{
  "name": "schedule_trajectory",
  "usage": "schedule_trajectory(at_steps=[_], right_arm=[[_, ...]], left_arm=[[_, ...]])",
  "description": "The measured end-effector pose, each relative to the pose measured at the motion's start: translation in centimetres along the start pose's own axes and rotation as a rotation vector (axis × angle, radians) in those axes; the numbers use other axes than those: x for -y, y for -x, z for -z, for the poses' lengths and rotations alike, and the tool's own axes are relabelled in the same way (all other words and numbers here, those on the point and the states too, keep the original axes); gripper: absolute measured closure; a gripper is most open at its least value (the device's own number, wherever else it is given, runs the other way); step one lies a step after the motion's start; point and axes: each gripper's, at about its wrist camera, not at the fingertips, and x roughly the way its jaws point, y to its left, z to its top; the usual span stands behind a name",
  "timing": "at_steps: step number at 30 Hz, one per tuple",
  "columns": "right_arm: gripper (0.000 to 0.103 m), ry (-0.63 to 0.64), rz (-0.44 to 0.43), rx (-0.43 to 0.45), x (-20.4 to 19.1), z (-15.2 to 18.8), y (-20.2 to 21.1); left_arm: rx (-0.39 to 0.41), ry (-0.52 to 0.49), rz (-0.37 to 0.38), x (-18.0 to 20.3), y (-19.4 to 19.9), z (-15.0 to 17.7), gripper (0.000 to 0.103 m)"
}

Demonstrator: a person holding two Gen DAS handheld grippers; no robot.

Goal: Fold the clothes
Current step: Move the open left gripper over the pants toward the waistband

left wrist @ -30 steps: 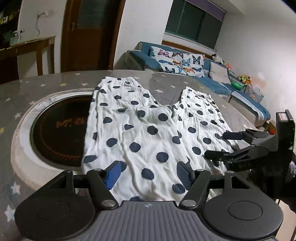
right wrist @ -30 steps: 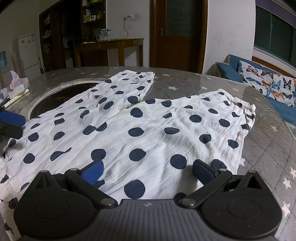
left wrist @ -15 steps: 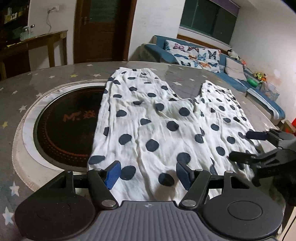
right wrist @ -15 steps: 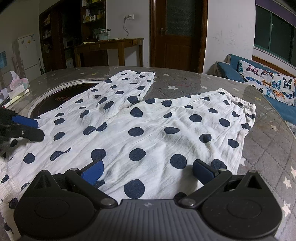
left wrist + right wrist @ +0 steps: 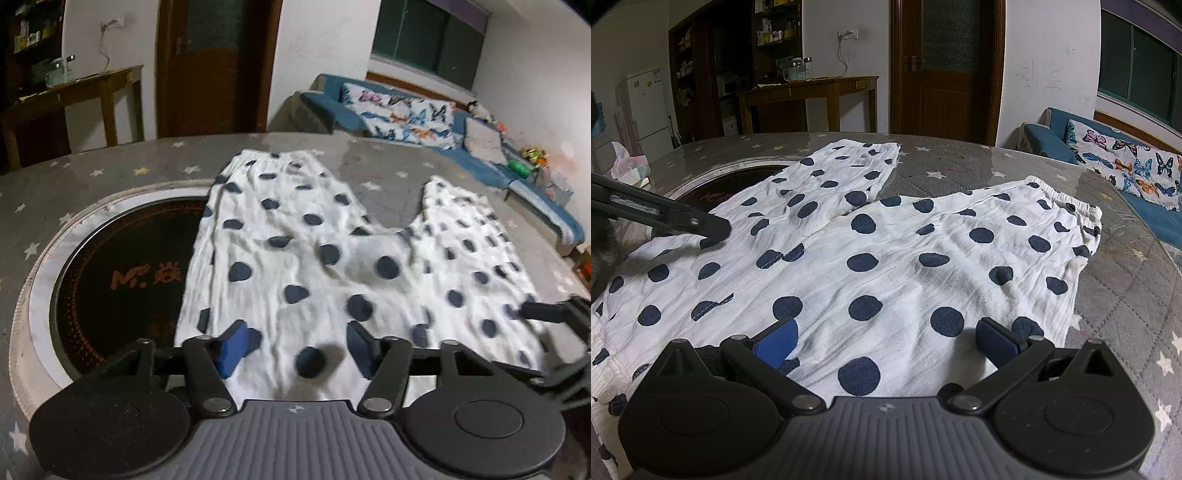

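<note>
My grey star-quilted tabletop (image 5: 110, 173), round with a dark glass hob (image 5: 122, 280) inset at left, carries crinkled white navy-dotted trousers (image 5: 905, 251) spread flat mid-frame, sofa (image 5: 406, 114) and wooden door (image 5: 945, 66) behind; my left gripper (image 5: 295, 349) jaws are closing over the cloth, my right gripper (image 5: 886, 341) jaws gape, holding nothing.

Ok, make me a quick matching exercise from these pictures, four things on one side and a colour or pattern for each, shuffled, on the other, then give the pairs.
Things:
1. trousers
2. sofa
3. door
4. tablecloth

Colours or patterns:
A. grey with small stars
B. white with dark blue dots
C. brown wood
D. blue

Pairs: 1-B, 2-D, 3-C, 4-A
</note>
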Motion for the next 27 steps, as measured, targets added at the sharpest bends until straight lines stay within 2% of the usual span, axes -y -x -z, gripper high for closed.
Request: schedule_trajectory(at_steps=[10,27], right_arm=[[0.000,-0.001,-0.001,0.000,0.0,0.0,0.0],[0.000,-0.001,-0.001,0.000,-0.1,0.1,0.1]], left_arm=[[0.006,-0.034,-0.097,-1.2,-1.3,-0.6,0.051],[0.023,0.002,-0.095,-0.9,-3.8,-4.6,0.044]])
